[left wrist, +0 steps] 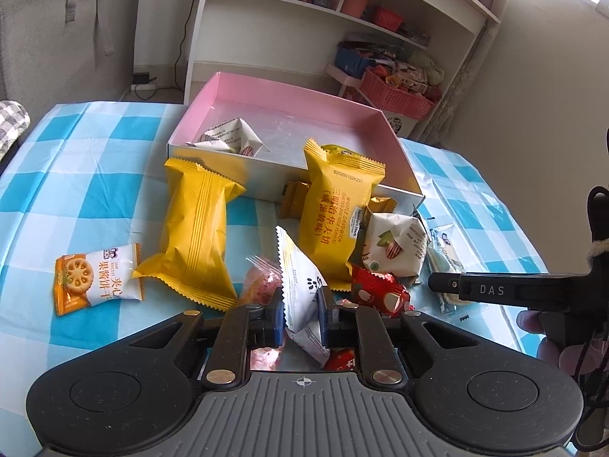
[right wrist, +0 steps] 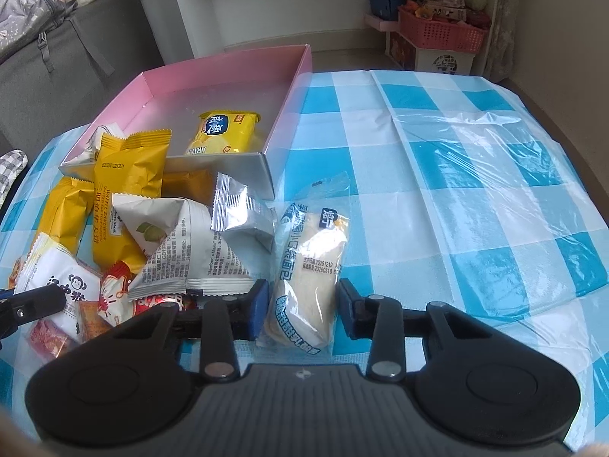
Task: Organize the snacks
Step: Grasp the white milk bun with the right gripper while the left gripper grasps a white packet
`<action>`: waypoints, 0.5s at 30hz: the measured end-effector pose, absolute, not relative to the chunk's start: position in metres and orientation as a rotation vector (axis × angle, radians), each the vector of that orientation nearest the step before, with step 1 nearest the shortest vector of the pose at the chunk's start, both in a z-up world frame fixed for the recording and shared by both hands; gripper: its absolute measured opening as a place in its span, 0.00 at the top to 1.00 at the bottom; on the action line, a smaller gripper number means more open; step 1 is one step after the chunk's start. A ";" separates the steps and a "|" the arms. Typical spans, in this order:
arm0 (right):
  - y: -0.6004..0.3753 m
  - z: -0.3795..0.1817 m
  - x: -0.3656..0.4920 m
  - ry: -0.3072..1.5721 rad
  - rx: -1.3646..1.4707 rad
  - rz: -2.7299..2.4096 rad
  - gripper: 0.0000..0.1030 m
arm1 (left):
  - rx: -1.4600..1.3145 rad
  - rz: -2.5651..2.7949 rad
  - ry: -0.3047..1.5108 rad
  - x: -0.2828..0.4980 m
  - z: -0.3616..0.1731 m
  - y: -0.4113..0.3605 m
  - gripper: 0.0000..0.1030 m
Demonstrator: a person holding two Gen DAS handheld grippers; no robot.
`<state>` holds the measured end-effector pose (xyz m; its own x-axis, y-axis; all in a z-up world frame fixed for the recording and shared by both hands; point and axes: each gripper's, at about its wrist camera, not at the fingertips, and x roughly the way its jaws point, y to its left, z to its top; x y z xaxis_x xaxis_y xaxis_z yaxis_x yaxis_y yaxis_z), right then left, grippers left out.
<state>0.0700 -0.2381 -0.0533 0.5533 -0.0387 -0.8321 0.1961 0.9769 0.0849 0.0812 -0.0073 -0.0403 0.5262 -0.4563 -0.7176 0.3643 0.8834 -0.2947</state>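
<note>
My left gripper (left wrist: 302, 316) is shut on a white snack packet with a monkey logo (left wrist: 300, 285), whose lower corner sits between the blue pads. Around it lie two yellow waffle packets (left wrist: 198, 228) (left wrist: 335, 209), a jam biscuit packet (left wrist: 95, 282) and a red candy (left wrist: 380, 293). My right gripper (right wrist: 303, 304) is shut on a clear-wrapped bread packet (right wrist: 312, 259) lying on the cloth, a pad on each long side. The pink box (left wrist: 274, 87) (right wrist: 228, 61) stands open behind the pile, with a white packet (left wrist: 232, 135) and a yellow packet (right wrist: 228, 133) inside.
A blue-and-white checked cloth (right wrist: 456, 152) covers the table, bare on the right. A white nut packet (right wrist: 182, 251) and a silver packet (right wrist: 243, 217) lie beside the bread. A person's hand (left wrist: 533, 323) holds the right gripper. A white shelf (left wrist: 342, 19) and pink basket (right wrist: 437, 30) stand behind.
</note>
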 end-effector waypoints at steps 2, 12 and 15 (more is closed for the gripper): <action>-0.239 -0.053 0.070 0.982 0.180 -0.142 0.68 | -0.127 -0.490 0.900 0.081 -0.040 -0.004 0.88; -0.243 -0.048 0.066 1.006 0.207 -0.160 0.70 | -0.163 -0.484 0.899 0.076 -0.027 0.005 0.91; -0.246 -0.045 0.065 1.003 0.224 -0.161 0.72 | -0.169 -0.471 0.899 0.076 -0.024 0.009 0.91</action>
<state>0.0648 -0.2457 -0.0449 0.5291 -0.0306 -0.8480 0.2359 0.9652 0.1124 0.0757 0.0086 -0.0242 0.5284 -0.4619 -0.7124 0.3230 0.8853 -0.3345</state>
